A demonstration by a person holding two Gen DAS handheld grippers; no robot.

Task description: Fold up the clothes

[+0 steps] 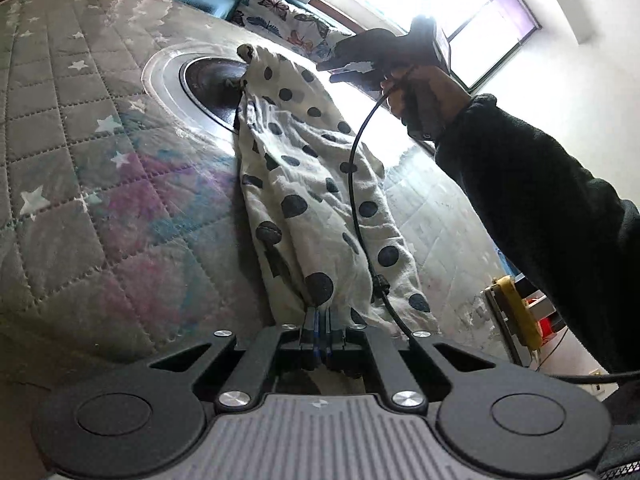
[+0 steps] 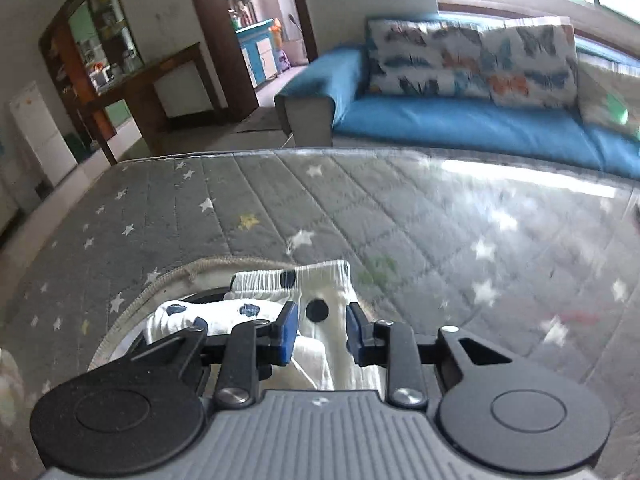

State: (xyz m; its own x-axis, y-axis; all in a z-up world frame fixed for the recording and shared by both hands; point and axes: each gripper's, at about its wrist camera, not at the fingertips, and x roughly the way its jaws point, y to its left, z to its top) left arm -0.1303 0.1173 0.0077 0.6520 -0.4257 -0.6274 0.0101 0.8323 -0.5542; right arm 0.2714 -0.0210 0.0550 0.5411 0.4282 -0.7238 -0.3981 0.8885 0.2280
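Observation:
A white garment with dark polka dots (image 1: 308, 196) hangs stretched above the quilted star-patterned cover (image 1: 80, 160). My left gripper (image 1: 322, 320) is shut on its lower edge. The right gripper (image 1: 360, 68), held in a hand, is at the garment's far upper end. In the right wrist view the right gripper (image 2: 322, 320) is open, its blue pads either side of the garment's elastic waistband end (image 2: 320, 292), not clamped on it.
A round dark opening (image 1: 212, 88) in the cover lies under the garment's far end. A blue sofa (image 2: 440, 128) with butterfly cushions (image 2: 472, 64) stands behind. A black cable (image 1: 356, 184) hangs across the garment. A wooden desk (image 2: 160, 80) is at the left.

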